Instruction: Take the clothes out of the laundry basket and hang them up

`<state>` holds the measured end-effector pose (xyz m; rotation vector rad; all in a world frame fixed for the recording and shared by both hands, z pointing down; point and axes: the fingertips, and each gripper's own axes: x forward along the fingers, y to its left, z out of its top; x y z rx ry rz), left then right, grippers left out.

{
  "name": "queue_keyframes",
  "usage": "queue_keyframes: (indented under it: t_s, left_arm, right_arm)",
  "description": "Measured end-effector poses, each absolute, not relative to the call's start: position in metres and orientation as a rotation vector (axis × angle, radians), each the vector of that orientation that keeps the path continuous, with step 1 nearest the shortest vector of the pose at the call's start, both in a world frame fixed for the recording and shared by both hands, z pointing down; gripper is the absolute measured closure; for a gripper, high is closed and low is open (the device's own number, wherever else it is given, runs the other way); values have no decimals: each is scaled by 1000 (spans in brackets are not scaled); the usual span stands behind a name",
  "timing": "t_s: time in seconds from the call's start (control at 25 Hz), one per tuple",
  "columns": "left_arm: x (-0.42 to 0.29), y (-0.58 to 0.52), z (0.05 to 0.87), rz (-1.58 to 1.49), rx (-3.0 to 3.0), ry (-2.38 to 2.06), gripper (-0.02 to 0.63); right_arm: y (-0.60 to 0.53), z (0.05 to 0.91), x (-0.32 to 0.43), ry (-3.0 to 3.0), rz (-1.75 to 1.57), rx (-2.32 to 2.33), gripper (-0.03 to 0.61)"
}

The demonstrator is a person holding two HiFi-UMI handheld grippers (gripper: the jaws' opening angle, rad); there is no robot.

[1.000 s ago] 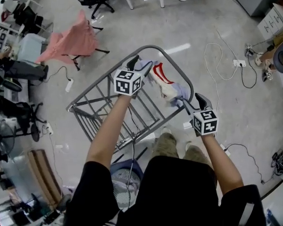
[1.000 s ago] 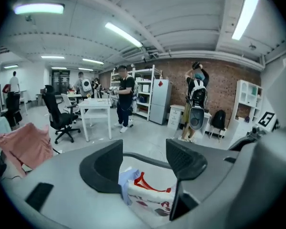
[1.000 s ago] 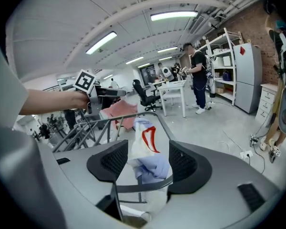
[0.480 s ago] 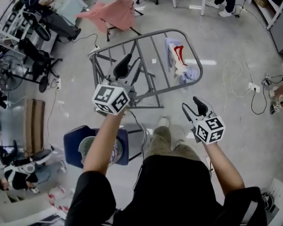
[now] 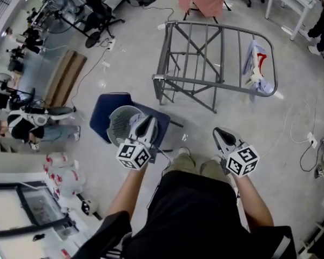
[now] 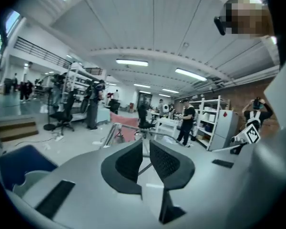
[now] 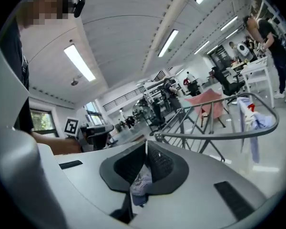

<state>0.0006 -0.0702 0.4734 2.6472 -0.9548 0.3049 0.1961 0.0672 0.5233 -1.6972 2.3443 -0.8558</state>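
One garment (image 5: 257, 72), soft white-and-blue fabric with a red mark, drapes over the grey metal-tube drying rack (image 5: 215, 86) at upper right. The round, slatted laundry basket (image 5: 120, 124) sits on a blue chair (image 5: 102, 109) at centre left, and what remains inside is hard to tell. Your left gripper (image 5: 149, 122), just beside the basket, has its ribbed jaws closing on nothing. Your right gripper (image 5: 220, 134) is pinched tight, with a pale cloth scrap (image 7: 142, 181) caught low between its pads.

- Laundry basket (image 5: 114, 124) sits on a chair (image 5: 102, 109), left of centre on the floor.
- Drying rack (image 5: 202, 83) stands behind it, to the right.
- A garment (image 5: 257, 72) hangs over the rack's right end rail.
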Motion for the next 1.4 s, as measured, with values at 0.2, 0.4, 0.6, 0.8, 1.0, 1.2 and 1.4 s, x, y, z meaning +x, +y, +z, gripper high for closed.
queue_keyframes:
  t_s: [0.2, 0.4, 0.6, 0.8, 1.0, 1.2, 1.4]
  left_arm:
    - [-133, -38, 539, 387, 2385, -1223, 571]
    - [-223, -34, 571, 385, 2250, -1322, 571]
    - [-301, -47, 592, 385, 2234, -1321, 571]
    - [-366, -72, 626, 454, 2253, -1252, 571]
    - [-389, -105, 654, 445, 2257, -1176, 569]
    - [-403, -121, 679, 407, 2193, -1148, 569]
    - [-410, -127, 696, 383, 2126, -1207, 568]
  right_arm:
    - [56, 542, 87, 2556, -953, -1441, 571]
    - [42, 559, -24, 2803, -1005, -1244, 571]
    - [13, 577, -112, 2927, -1055, -1182, 571]
    - [-24, 602, -188, 2965, -1093, -1281, 569]
    - [-63, 634, -228, 3036, -1096, -1411, 569]
    - [-111, 669, -265, 3135, -1119, -1483, 558]
    - [-165, 722, -295, 3331, -1120, -1466, 512]
